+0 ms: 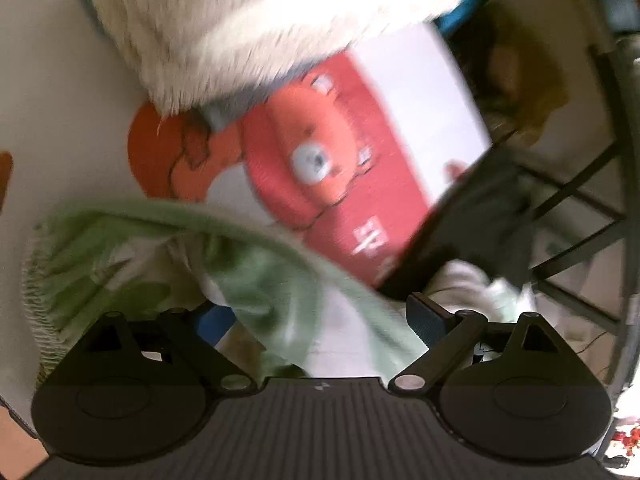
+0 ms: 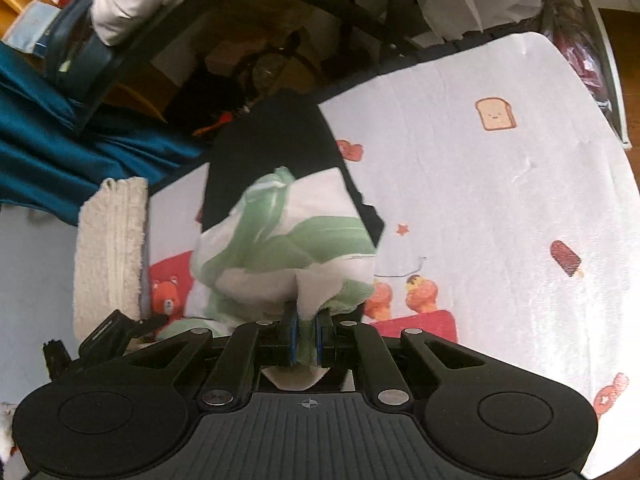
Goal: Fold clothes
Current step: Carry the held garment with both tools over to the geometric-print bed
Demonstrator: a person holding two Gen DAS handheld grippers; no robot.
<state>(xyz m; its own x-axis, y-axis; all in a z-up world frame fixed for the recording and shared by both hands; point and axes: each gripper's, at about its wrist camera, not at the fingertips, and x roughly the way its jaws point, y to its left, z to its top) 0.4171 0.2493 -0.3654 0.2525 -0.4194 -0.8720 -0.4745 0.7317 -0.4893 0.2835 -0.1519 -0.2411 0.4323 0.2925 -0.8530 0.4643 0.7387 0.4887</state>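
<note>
A white garment with green leaf print point(image 2: 280, 240) hangs bunched over the table, and my right gripper point(image 2: 306, 336) is shut on a fold of it. A black garment point(image 2: 276, 140) lies under and behind it. In the blurred left wrist view the same green-and-white garment point(image 1: 260, 280) lies between and over the fingers of my left gripper point(image 1: 320, 316), which stands wide open. Its right finger point(image 1: 426, 316) is bare, while cloth partly hides the left one. The black garment point(image 1: 472, 224) lies to the right.
A folded cream fluffy towel point(image 2: 110, 248) point(image 1: 240, 20) lies at the table's left side. The white tablecloth point(image 2: 500, 200) carries toast, ice-pop and red bear prints. Beyond the far edge are dark chair frames point(image 2: 360, 12), blue fabric point(image 2: 48, 152) and clutter.
</note>
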